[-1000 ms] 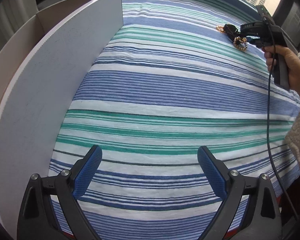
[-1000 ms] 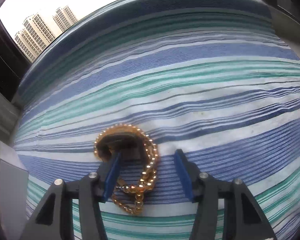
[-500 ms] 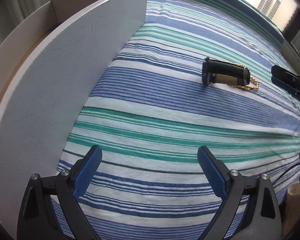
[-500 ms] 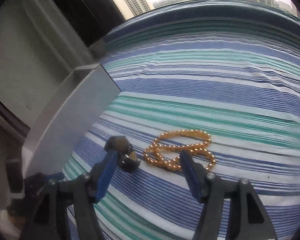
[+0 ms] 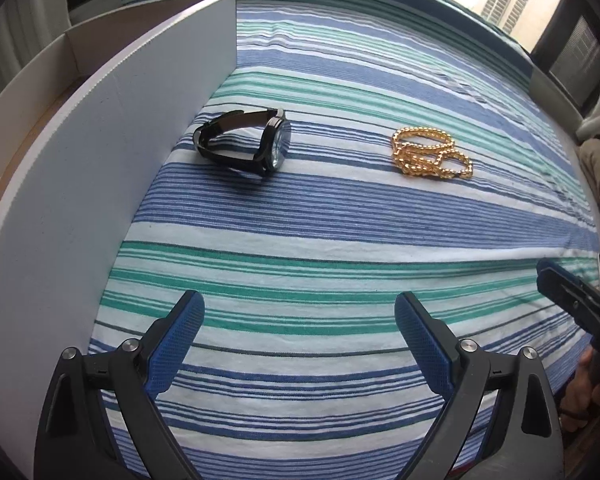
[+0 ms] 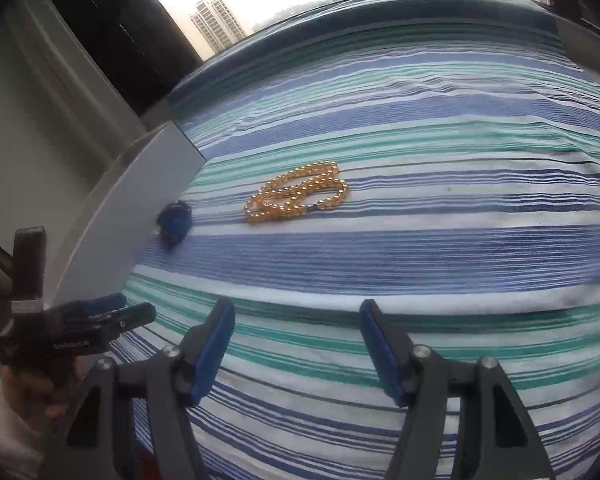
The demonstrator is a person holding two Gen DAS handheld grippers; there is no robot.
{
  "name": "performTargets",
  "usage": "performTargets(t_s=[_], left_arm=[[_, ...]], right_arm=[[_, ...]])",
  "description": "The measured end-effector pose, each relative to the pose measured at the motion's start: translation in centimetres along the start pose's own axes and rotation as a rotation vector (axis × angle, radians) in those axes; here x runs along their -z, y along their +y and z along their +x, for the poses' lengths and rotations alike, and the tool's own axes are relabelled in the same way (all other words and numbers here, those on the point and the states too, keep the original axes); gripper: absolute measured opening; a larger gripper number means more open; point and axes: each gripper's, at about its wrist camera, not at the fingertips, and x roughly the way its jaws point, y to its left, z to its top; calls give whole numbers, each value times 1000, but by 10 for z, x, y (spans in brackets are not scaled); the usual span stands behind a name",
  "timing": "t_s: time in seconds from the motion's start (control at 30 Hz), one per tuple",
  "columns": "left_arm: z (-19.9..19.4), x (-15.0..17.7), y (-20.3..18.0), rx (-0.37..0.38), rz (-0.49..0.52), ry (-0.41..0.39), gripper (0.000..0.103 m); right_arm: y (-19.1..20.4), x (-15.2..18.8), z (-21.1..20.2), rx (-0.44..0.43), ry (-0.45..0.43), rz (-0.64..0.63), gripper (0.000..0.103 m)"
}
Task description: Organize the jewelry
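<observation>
In the left wrist view, the watch (image 5: 246, 140) and the necklace (image 5: 430, 152) now lie apart on the striped cloth (image 5: 340, 216); half a second ago they were together in one heap, and the right gripper stood over them a second ago; so the two pieces are separated, which I judge makes each one easier to pick alone. The watch rests on its side just beside the wall of the white box (image 5: 120, 128); the necklace is coiled well to its right. The left gripper (image 5: 300, 332) stays wide open above the near cloth; it holds nothing and touches nothing.

In the right wrist view, the necklace (image 6: 296, 198) is ahead and the watch (image 6: 175, 220) is left of it, near the box (image 6: 140, 200). The right gripper (image 6: 296, 340) has pulled back; its jaws are wide and empty, apart from both pieces. Nothing is yet in the box, as far as visible.
</observation>
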Motion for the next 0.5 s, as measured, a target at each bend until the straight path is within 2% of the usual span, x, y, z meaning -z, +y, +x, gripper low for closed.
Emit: performTargets(t_s=[0.1,0.2,0.37,0.5], left_arm=[[-11,-22,-5,25,56,-82,96],[-6,-50,-3,31,92,-108,96],[32,-82,8,-17,73,-46,96],[47,-89,10,-21,108,-18,95]], right_arm=[[4,8,-4,-7,-1,-7,66],[8,10,-8,-18,-1,-12,66],[14,4,-9,11,17,-30,66],[26,-21,-6,76,46,-139,66]])
